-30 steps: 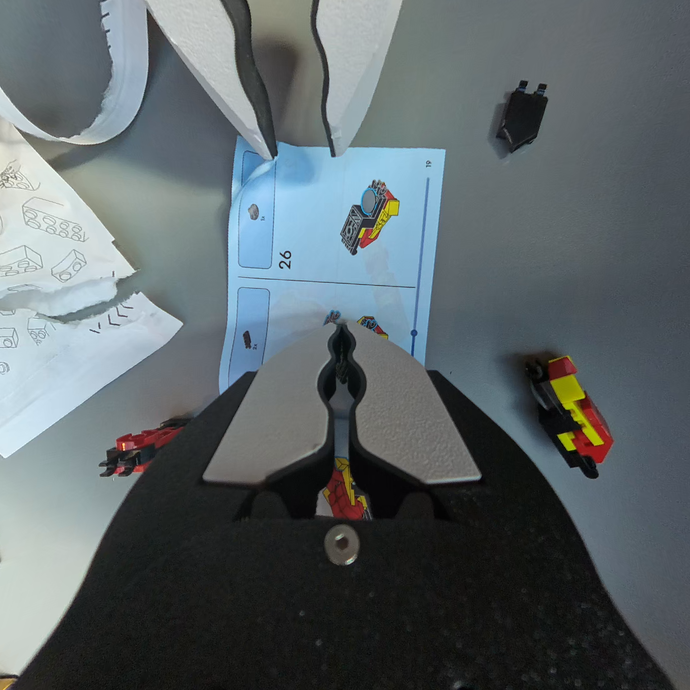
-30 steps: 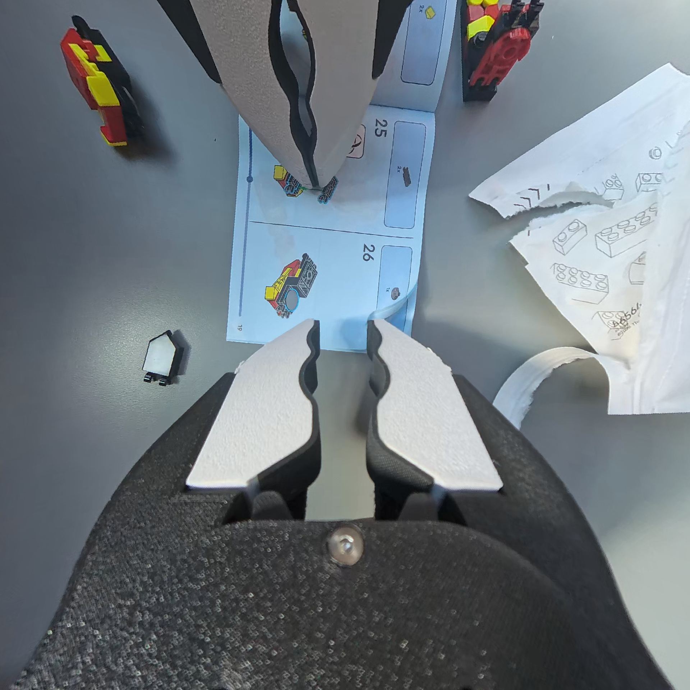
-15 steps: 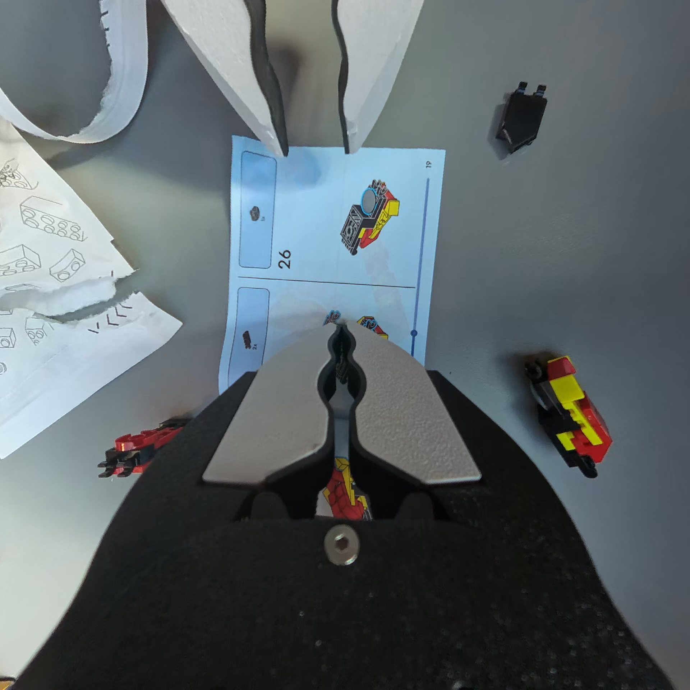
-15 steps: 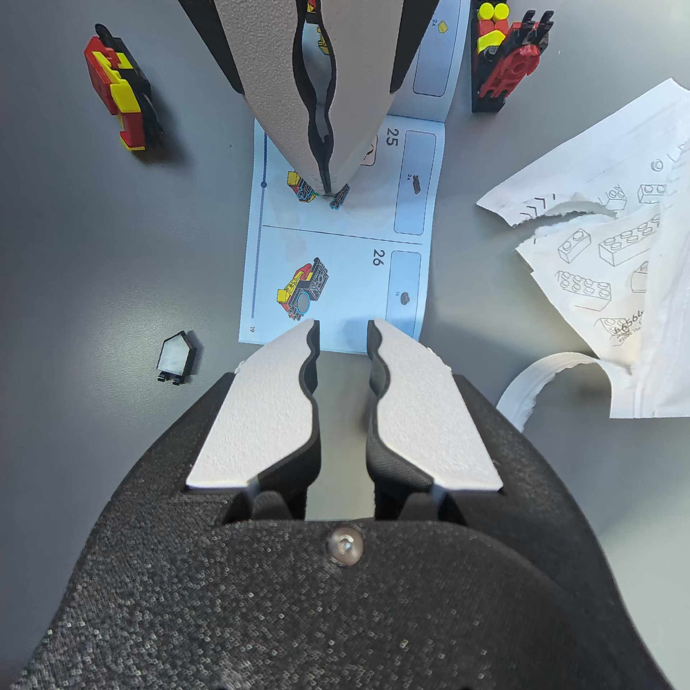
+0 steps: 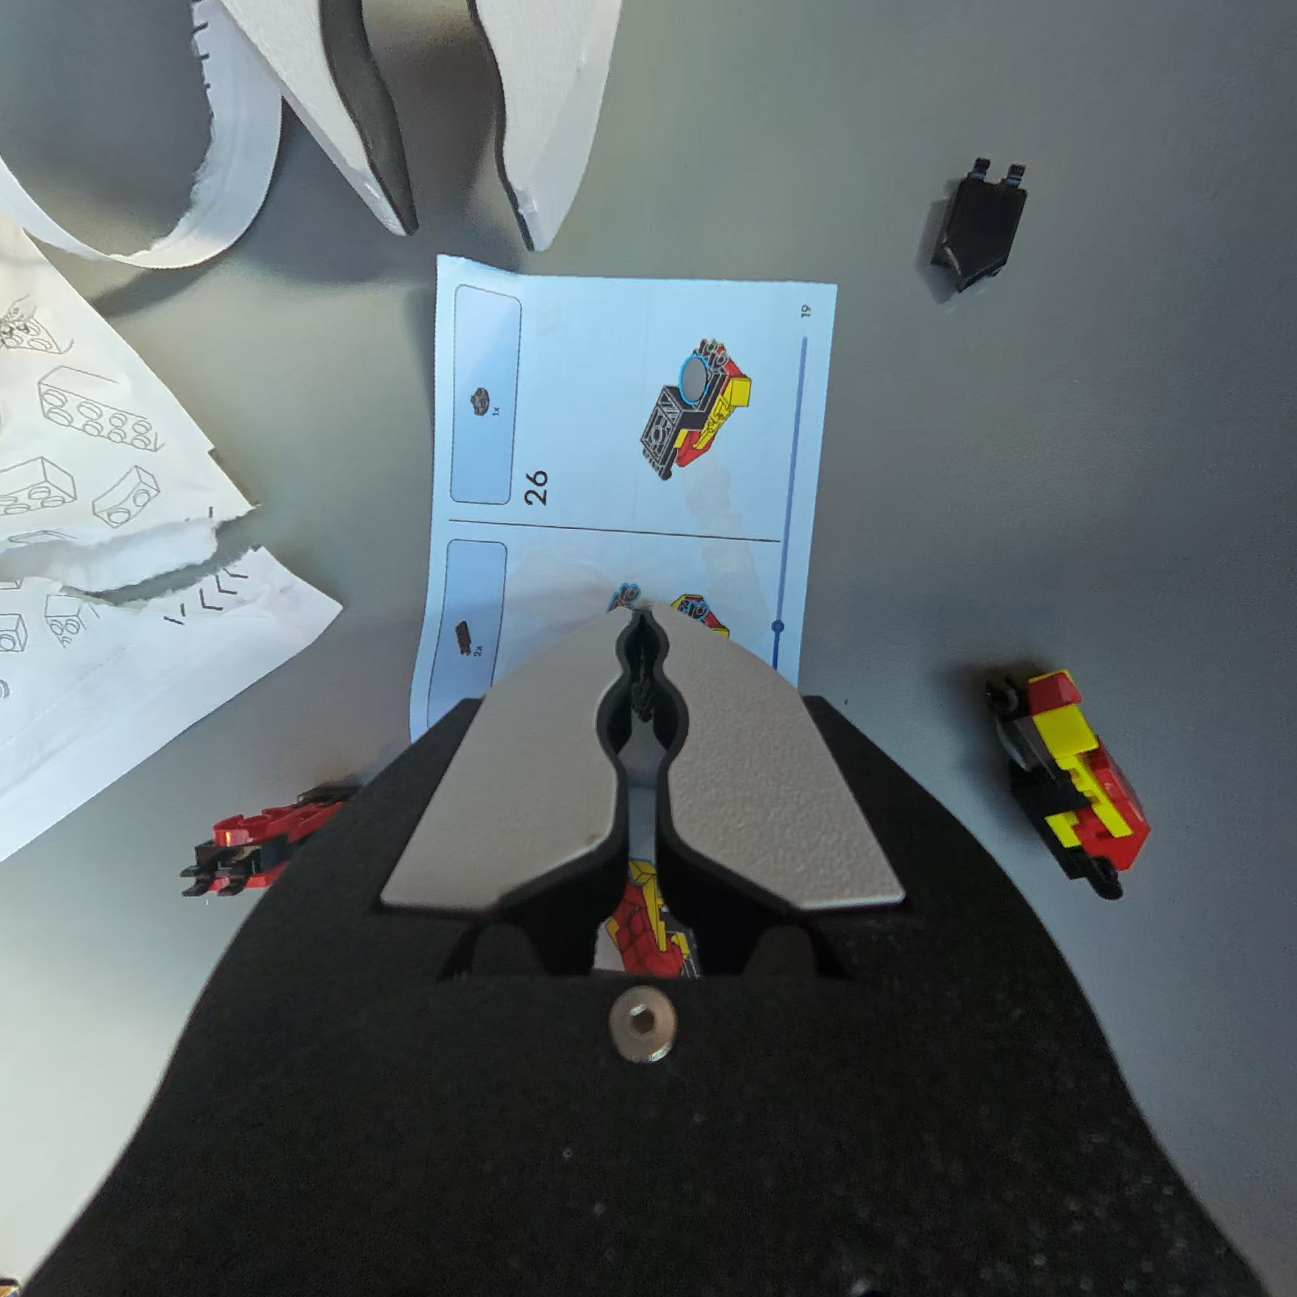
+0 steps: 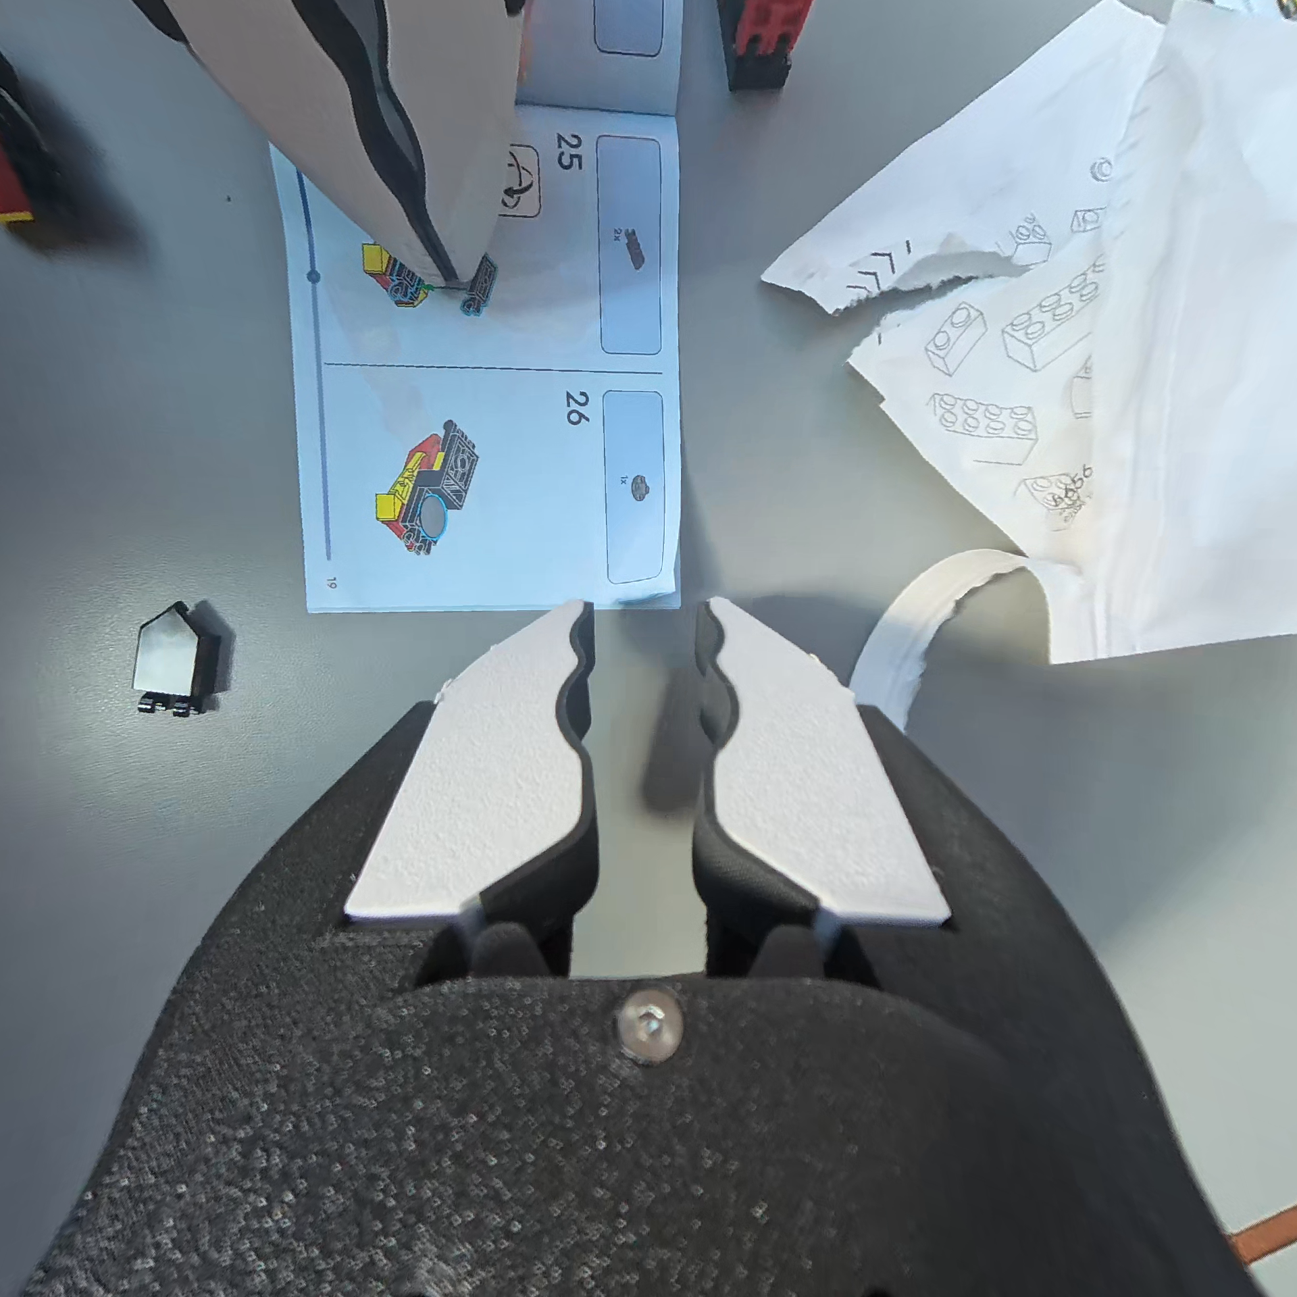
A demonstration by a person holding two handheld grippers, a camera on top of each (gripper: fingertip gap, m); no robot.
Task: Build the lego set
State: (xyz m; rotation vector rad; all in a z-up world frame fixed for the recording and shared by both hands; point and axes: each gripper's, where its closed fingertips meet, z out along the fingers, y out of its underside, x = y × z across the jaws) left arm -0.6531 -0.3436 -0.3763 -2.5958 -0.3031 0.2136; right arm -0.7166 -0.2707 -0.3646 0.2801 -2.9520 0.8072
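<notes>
My left gripper (image 5: 639, 617) is shut, its tips resting on the light-blue instruction booklet (image 5: 632, 421). Something dark shows in the gap between its fingers; I cannot tell whether it is a piece or print. My right gripper (image 6: 646, 610) is open and empty, just off the booklet's (image 6: 491, 456) near edge; it also shows in the left wrist view (image 5: 463, 231). A red, yellow and black sub-build (image 5: 1067, 779) lies to the right of the left gripper. A red and black sub-build (image 5: 260, 842) lies to its left. A black pointed piece with clips (image 6: 175, 660) lies apart on the grey table.
A torn white paper bag (image 6: 1053, 351) printed with brick outlines lies to the right of the booklet in the right wrist view. A torn-off paper strip (image 6: 905, 632) curls just right of my right gripper. The black pointed piece also shows in the left wrist view (image 5: 975, 224). The left gripper's tips are roughly 10 cm from the right gripper's.
My right gripper has drawn back off the booklet's edge and shifted to its right. The booklet corner that was curled up now lies flat. The left gripper has not moved.
</notes>
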